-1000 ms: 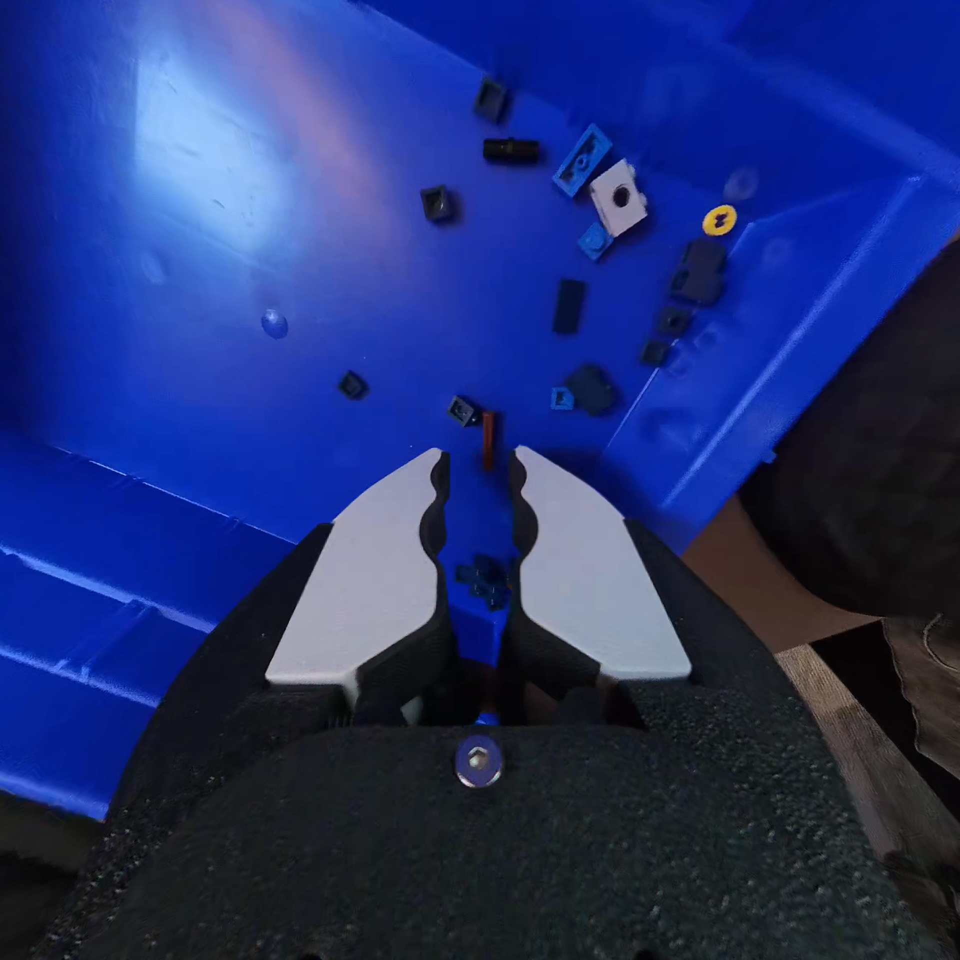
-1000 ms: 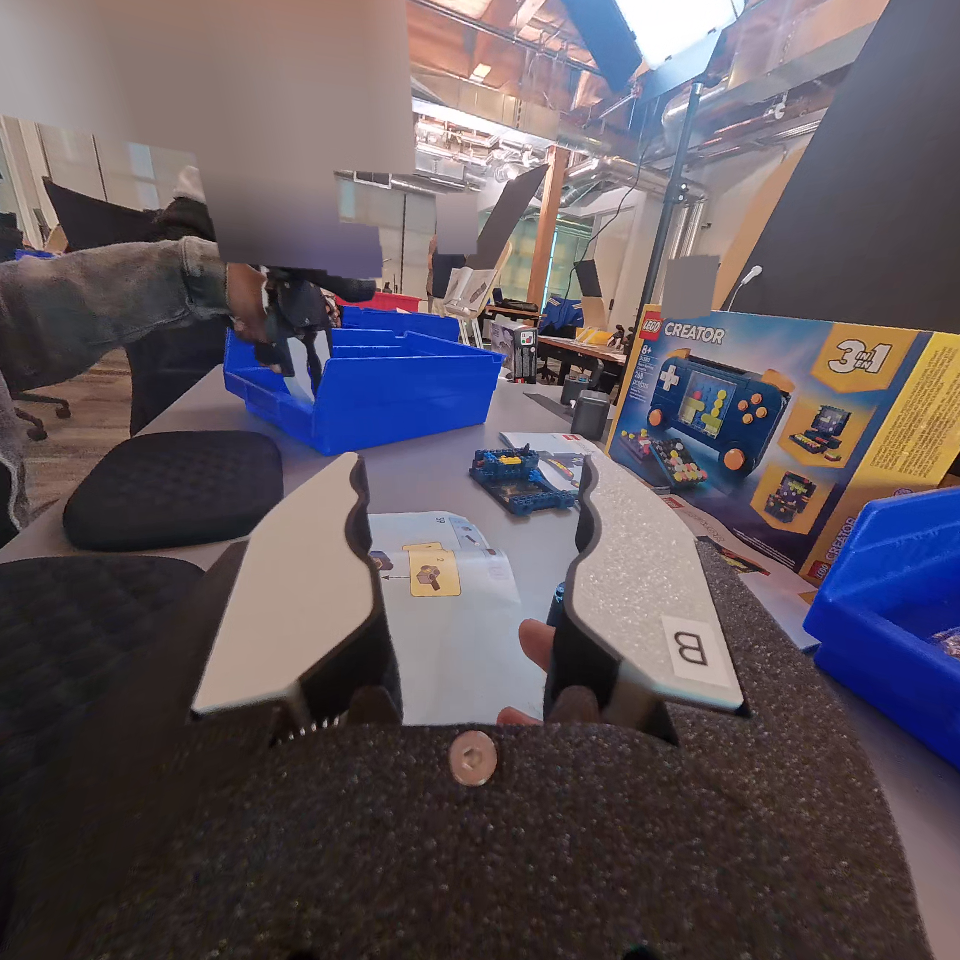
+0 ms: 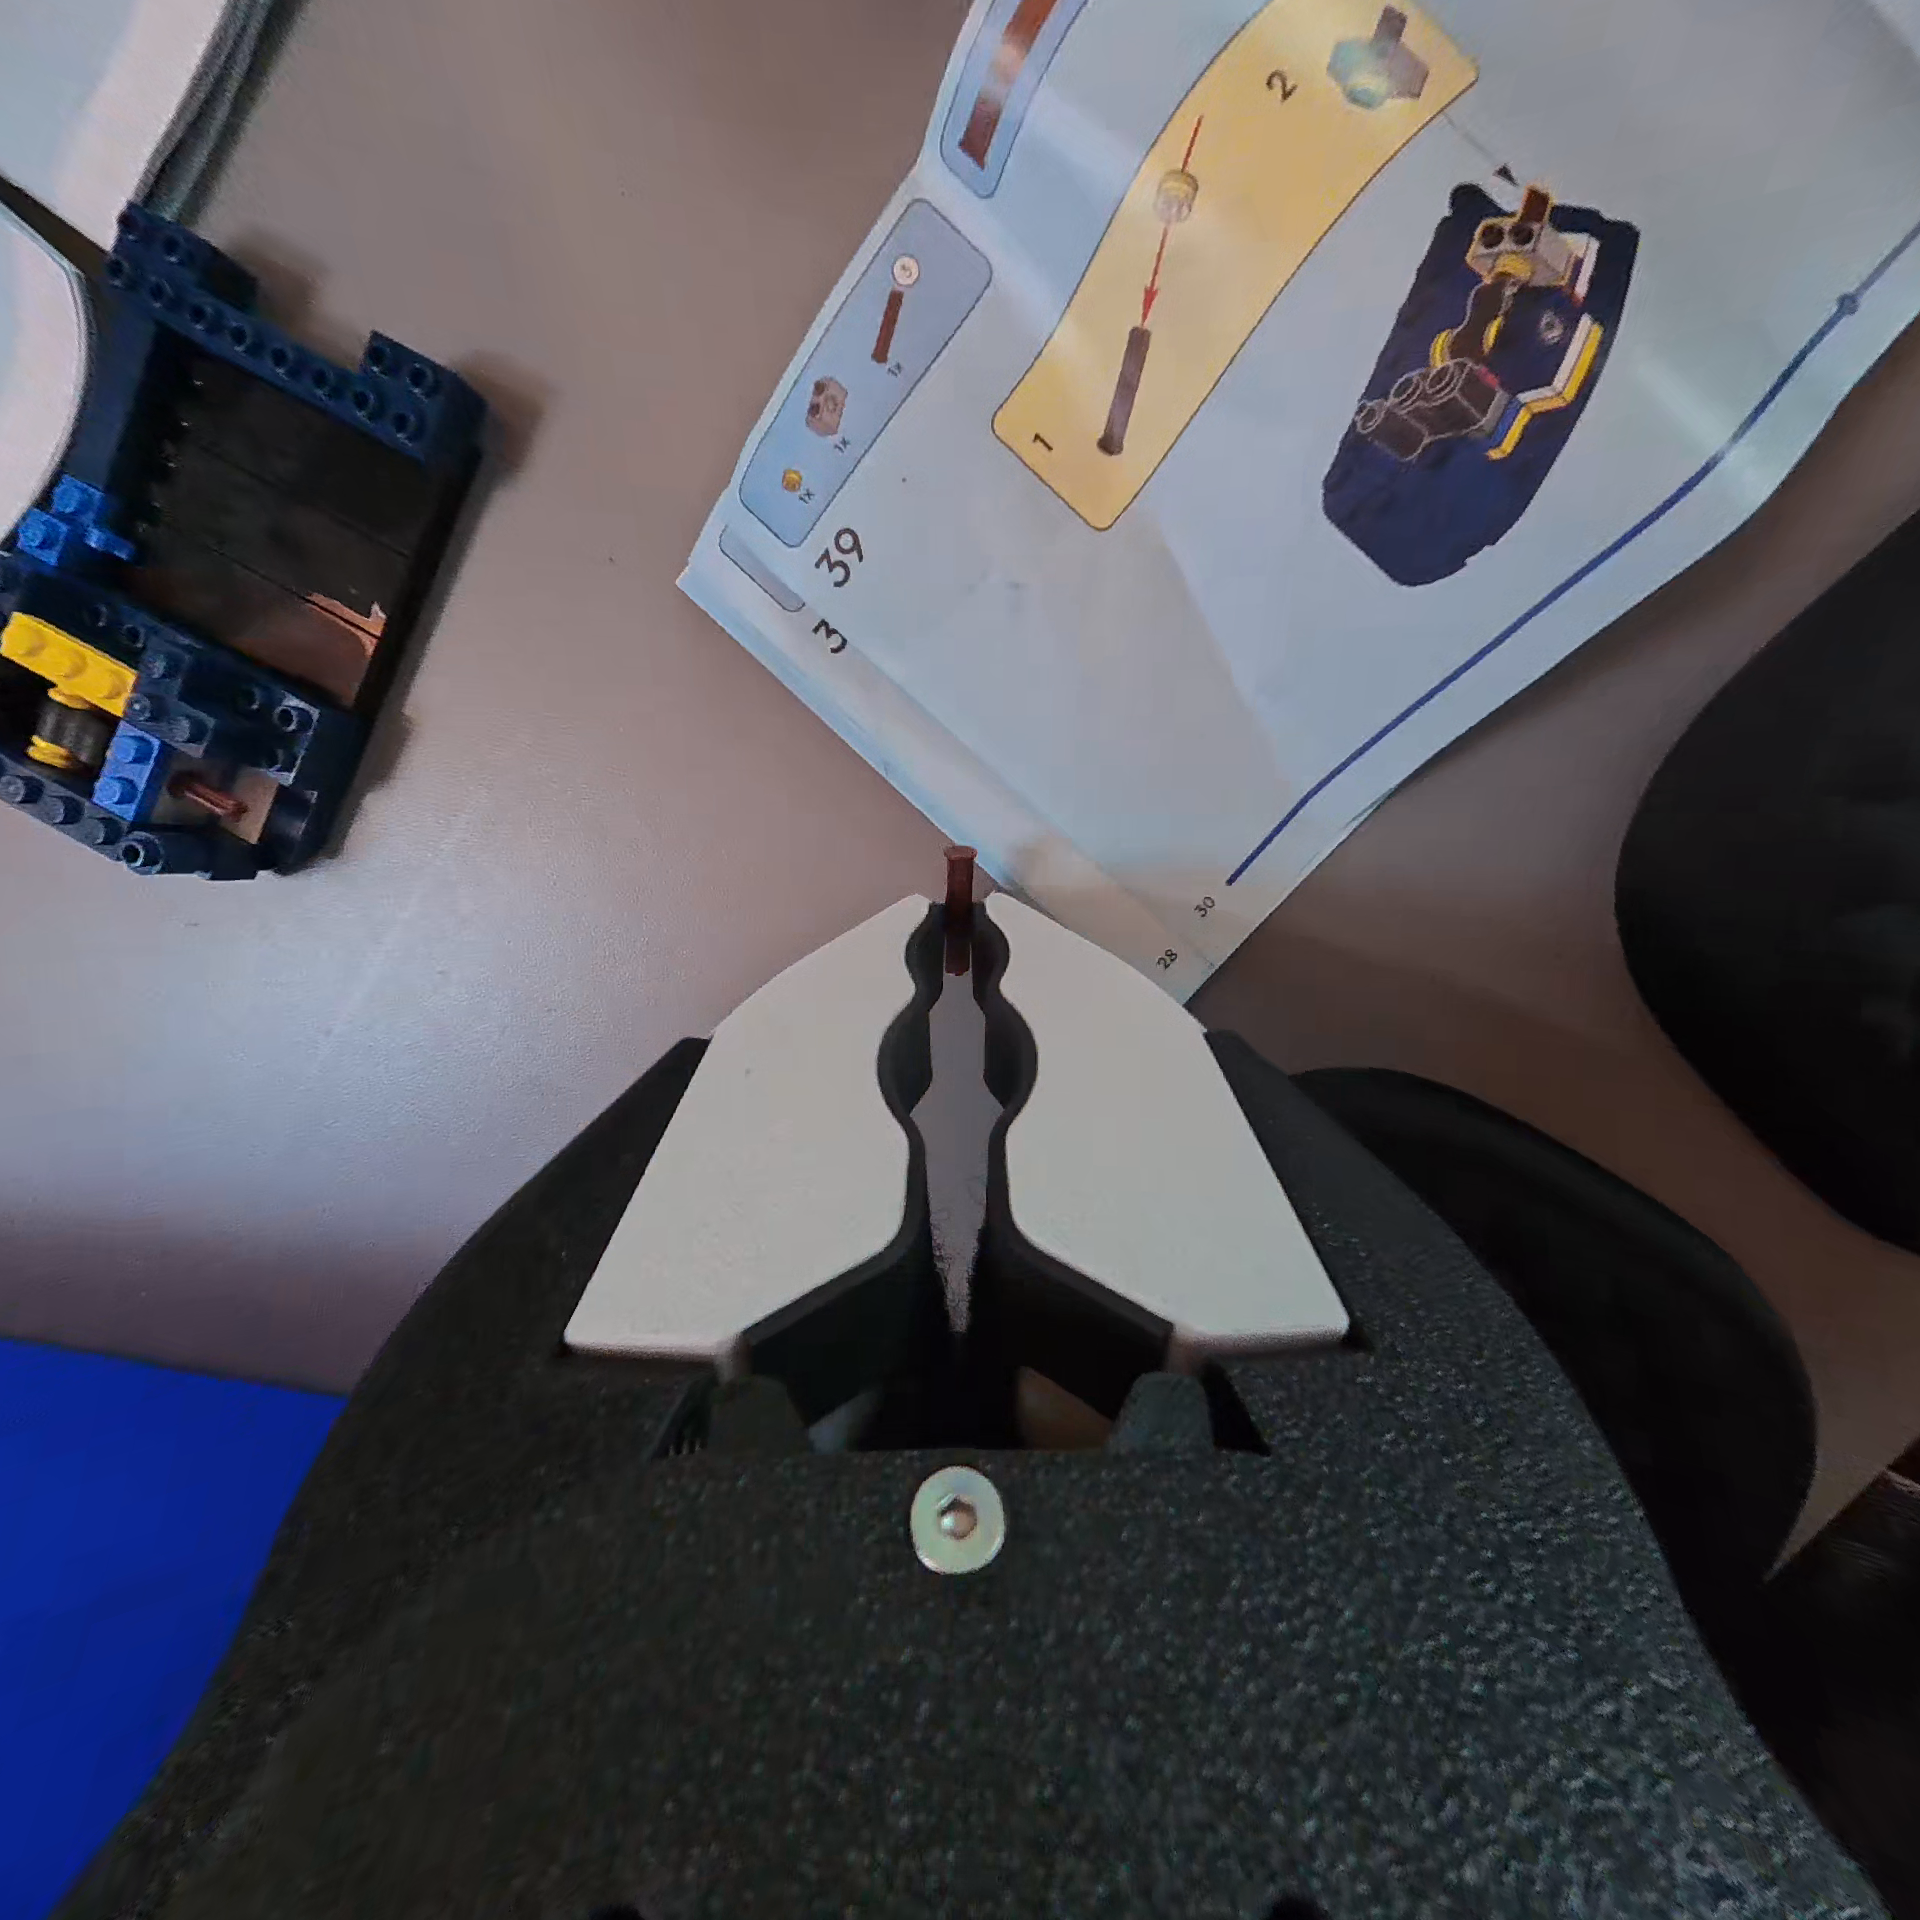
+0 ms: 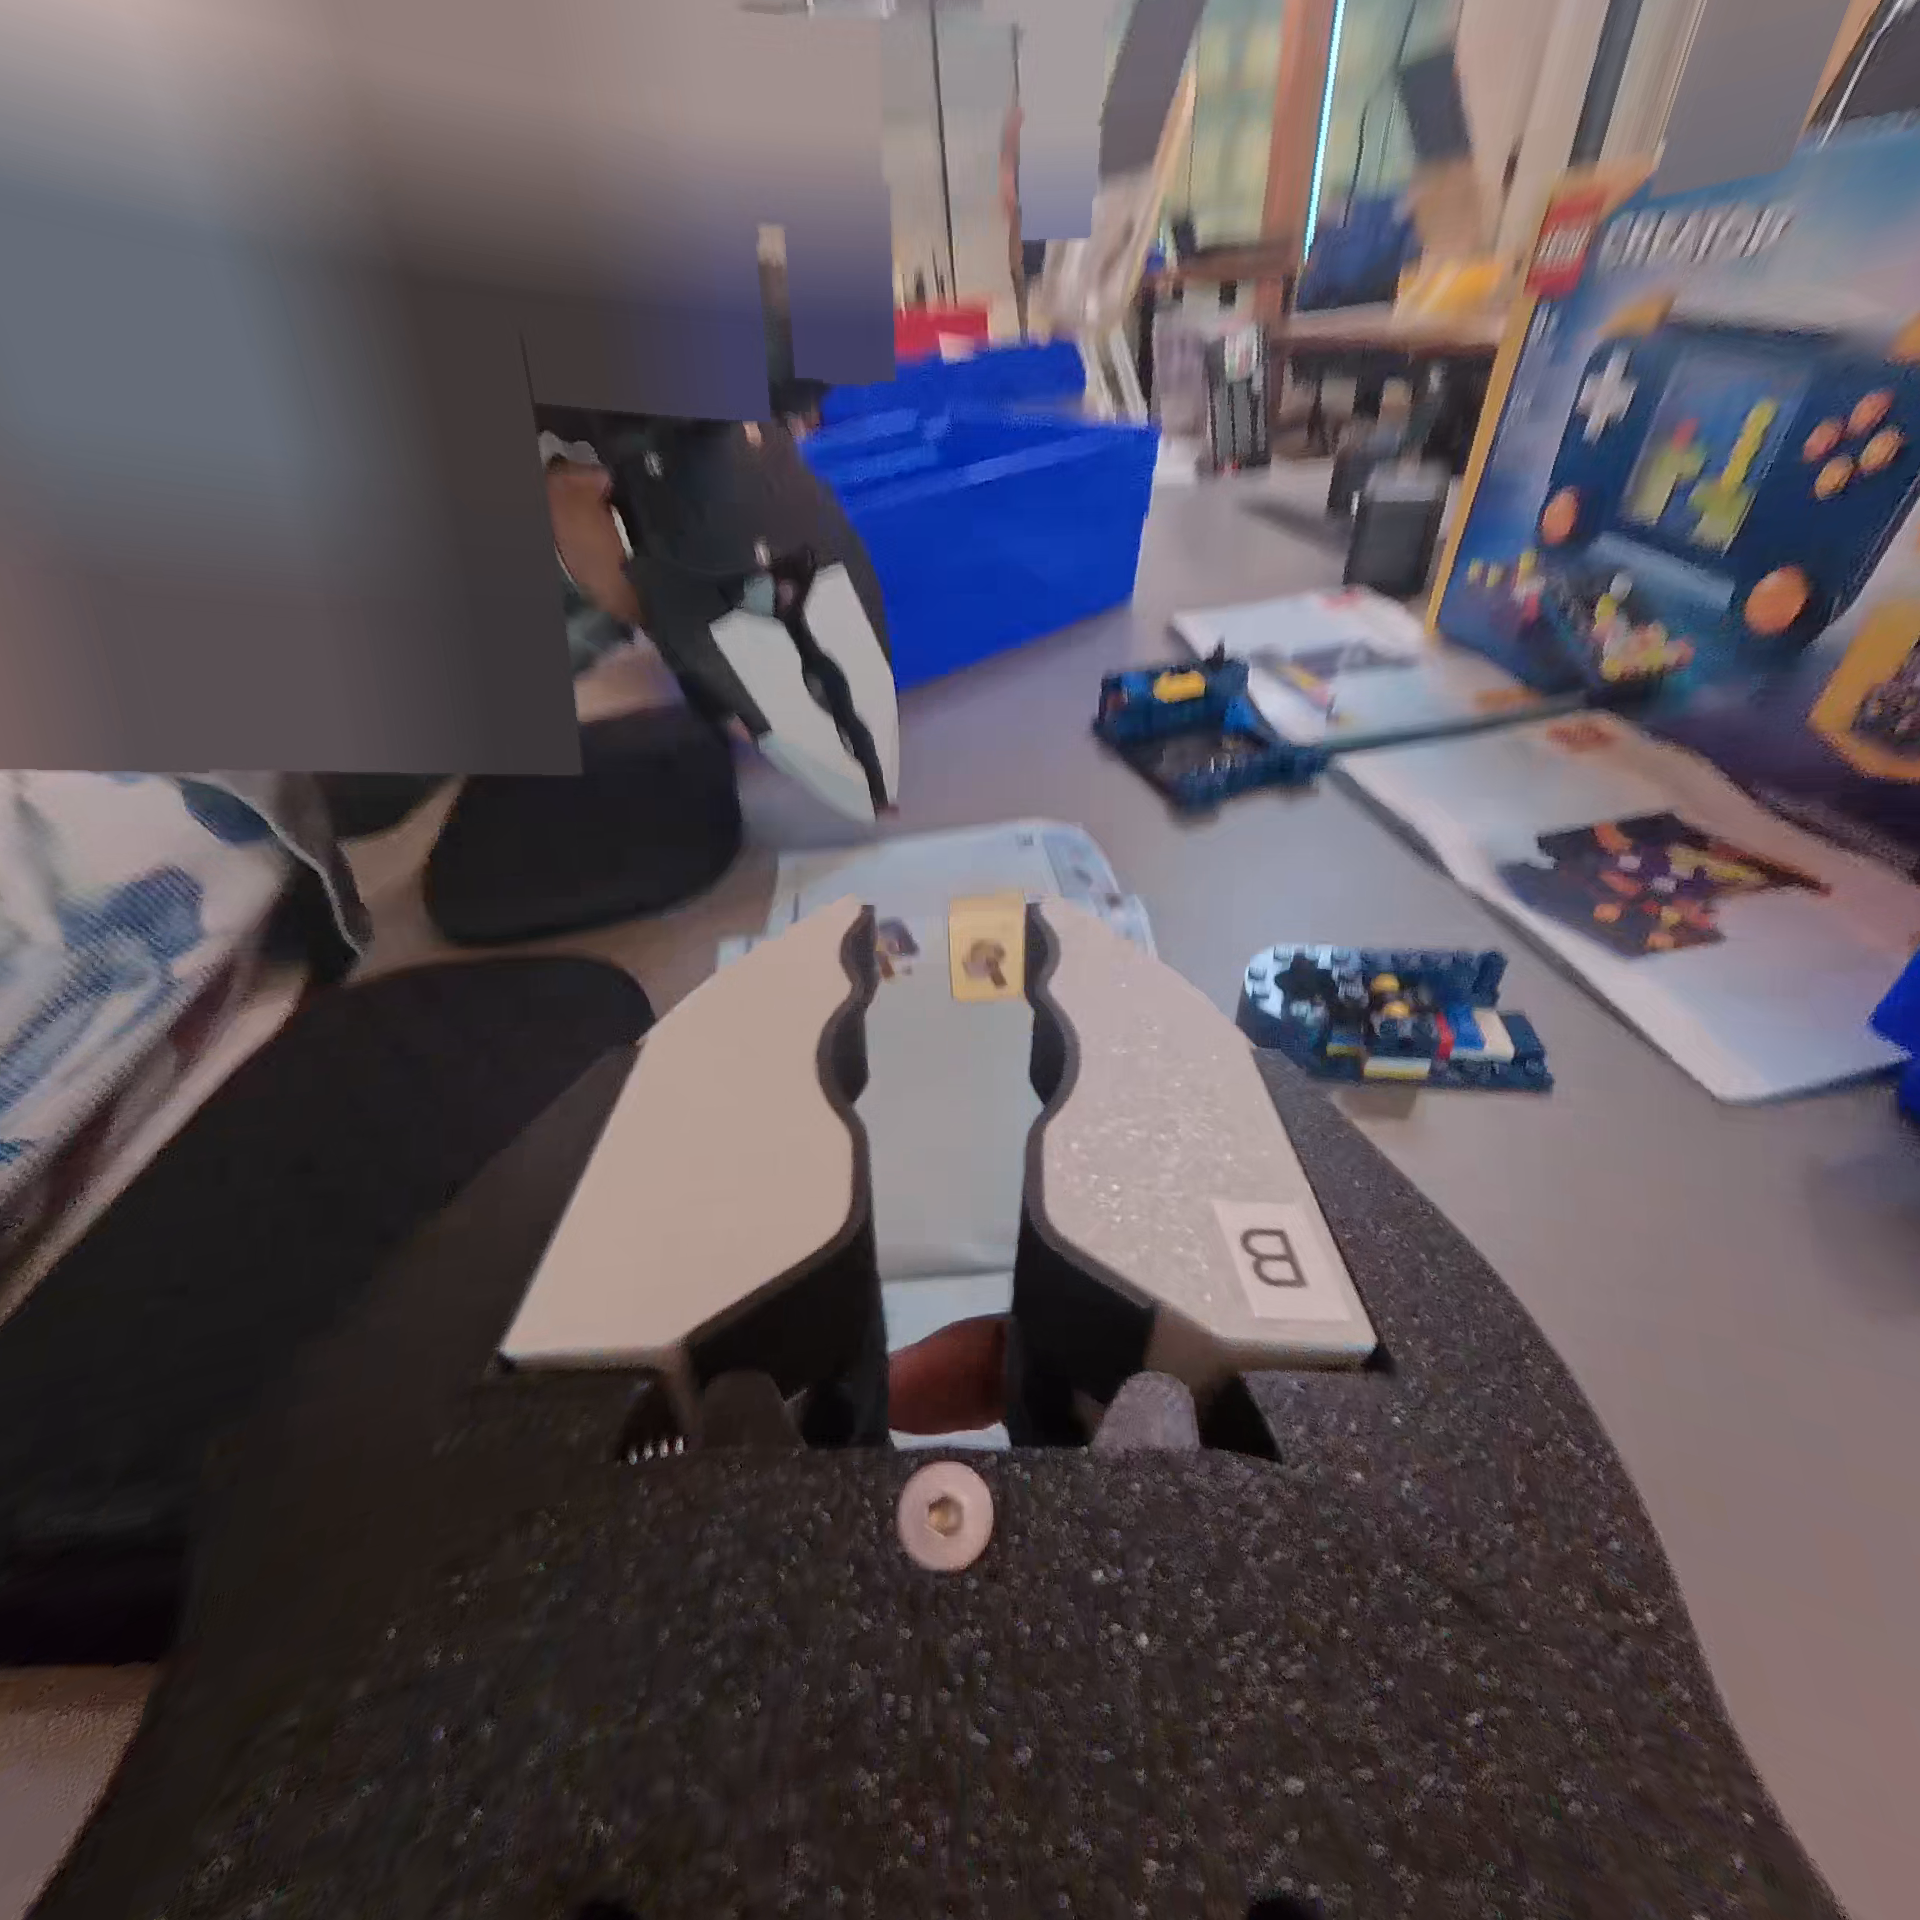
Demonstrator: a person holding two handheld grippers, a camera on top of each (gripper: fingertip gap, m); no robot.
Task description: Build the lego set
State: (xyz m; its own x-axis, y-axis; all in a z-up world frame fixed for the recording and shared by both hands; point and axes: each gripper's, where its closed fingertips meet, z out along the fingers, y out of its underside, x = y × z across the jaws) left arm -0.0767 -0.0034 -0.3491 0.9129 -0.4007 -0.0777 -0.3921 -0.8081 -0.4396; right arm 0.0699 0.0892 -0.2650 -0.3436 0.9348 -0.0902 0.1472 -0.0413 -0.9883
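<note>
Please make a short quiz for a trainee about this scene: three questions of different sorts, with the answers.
1. True or false: the left gripper holds a yellow brick.
2. What lies on the table just beyond the brown pin? A) an open instruction booklet B) scissors C) a cup
3. Fill in: the right gripper has its fingers ____, with nothing between them.

Key: 1 false, it pinches the brown pin; 2 A; 3 apart.

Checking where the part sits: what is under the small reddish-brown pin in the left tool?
Under the small reddish-brown pin lies bare grey tabletop, near the open instruction booklet's corner. The tool's fingers cover the pin's lower end.
</note>
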